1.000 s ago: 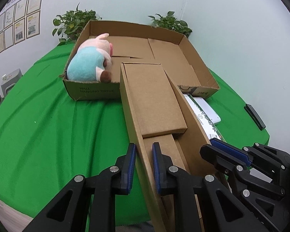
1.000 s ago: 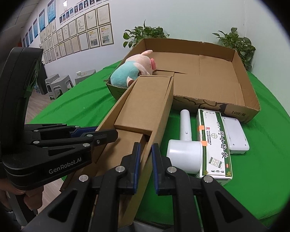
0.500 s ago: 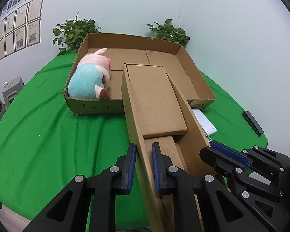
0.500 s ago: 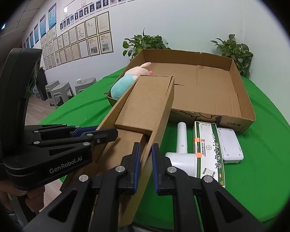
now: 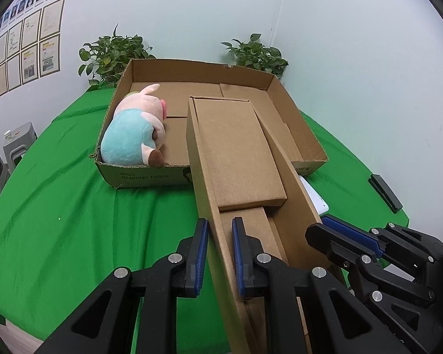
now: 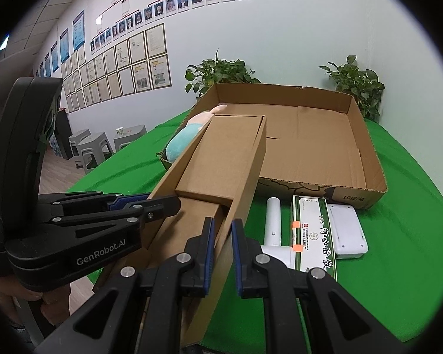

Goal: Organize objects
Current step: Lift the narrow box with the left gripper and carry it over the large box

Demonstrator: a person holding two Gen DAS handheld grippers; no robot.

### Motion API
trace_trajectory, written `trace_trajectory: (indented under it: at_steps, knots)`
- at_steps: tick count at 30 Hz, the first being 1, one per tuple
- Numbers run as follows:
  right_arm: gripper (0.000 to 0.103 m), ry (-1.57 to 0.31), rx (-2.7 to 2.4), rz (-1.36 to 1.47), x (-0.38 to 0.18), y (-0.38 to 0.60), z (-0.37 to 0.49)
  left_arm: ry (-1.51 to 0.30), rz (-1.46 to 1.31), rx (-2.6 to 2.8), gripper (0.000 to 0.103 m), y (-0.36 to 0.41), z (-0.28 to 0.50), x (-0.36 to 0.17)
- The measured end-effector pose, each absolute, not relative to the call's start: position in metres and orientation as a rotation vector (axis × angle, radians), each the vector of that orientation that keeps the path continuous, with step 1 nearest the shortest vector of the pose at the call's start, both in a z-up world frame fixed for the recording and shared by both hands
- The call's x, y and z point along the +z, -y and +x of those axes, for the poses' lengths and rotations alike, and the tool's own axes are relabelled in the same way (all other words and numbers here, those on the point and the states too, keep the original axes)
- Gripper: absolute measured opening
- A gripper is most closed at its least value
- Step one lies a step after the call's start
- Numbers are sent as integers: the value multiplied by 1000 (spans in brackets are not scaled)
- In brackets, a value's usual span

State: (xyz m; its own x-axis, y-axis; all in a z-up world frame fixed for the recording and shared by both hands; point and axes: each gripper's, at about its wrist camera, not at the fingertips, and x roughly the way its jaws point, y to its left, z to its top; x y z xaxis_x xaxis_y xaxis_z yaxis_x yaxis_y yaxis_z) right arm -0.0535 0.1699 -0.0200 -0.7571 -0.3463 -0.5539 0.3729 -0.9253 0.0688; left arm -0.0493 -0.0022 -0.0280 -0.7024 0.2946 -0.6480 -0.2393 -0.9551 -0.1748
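A long narrow cardboard box [image 5: 239,159] is held up over the green table, its far end pointing at the big open cardboard box [image 5: 283,112]. My left gripper [image 5: 218,250] is shut on its left wall. My right gripper [image 6: 221,247] is shut on its right wall [image 6: 245,183]. A plush pig [image 5: 135,135] in a blue shirt lies in the big box's near left corner. In the right wrist view the big box [image 6: 366,144] is otherwise bare, and the pig [image 6: 186,135] is partly hidden behind the narrow box.
On the green cloth right of the narrow box lie a white hair dryer [image 6: 274,224], a green and white carton [image 6: 312,233] and a white flat device [image 6: 345,230]. A black bar [image 5: 383,191] lies near the table's right edge. Potted plants [image 5: 112,56] stand behind the big box.
Both grippers have lifted the narrow box higher, and it has moved a little toward the big box. The grips have not changed.
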Motion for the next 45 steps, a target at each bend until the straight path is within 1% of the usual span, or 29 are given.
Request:
trace_trajectory:
  at_steps: [11, 19, 29, 38, 45]
  knots:
    - [11, -42, -2644, 757, -4, -173, -68, 104, -969, 2694, 10, 1, -66, -10]
    - [11, -44, -2681, 691, 11, -174, -86, 76, -902, 2712, 8, -6, -93, 9]
    - [11, -49, -2703, 631, 22, -173, -119, 88, -838, 2750, 6, -7, -133, 29]
    - [11, -46, -2686, 610, 28, -168, -155, 80, -825, 2783, 5, 1, -176, 35]
    - [11, -33, -2670, 612, 28, -164, -190, 63, -880, 2790, 4, 5, -224, 27]
